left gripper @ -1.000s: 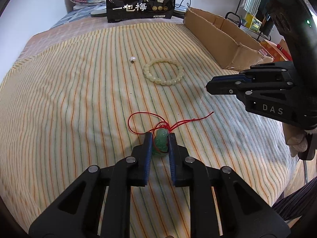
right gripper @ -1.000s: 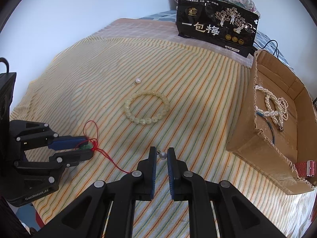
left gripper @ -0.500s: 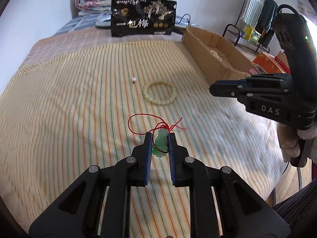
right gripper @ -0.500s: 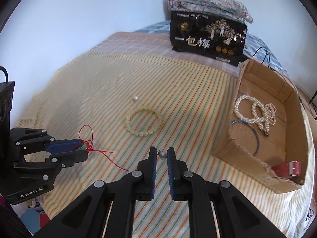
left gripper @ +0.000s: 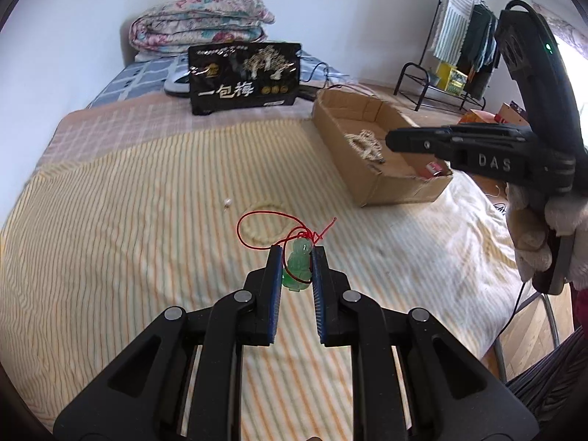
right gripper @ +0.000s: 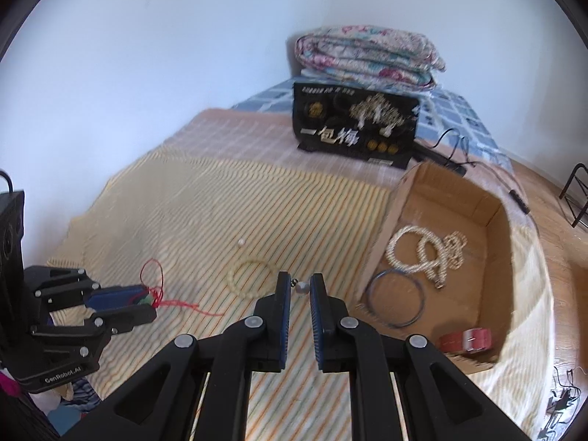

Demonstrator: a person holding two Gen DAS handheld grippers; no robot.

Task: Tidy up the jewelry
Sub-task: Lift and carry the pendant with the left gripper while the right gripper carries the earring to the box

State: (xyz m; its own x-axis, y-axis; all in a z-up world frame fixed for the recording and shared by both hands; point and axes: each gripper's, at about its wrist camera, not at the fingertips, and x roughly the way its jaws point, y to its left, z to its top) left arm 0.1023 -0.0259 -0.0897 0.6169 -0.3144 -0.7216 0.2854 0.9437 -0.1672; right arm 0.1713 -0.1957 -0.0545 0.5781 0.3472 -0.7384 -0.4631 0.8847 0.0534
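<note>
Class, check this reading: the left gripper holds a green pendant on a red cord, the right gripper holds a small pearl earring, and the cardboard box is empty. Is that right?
Not quite. The cardboard box is not empty: the right wrist view shows a pearl necklace, a blue bangle and a red strap inside. The left gripper does hold the green pendant, the right gripper the earring.

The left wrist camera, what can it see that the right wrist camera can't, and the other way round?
Only the left wrist view shows the clothes rack and the pendant up close as a green figure in the left hand-held gripper. Only the right wrist view shows the blue ring in the box and the tiny bead in the right hand-held gripper. Both show the pearl necklace, the bead bracelet, the loose pearl, the black bag and the folded quilt.
</note>
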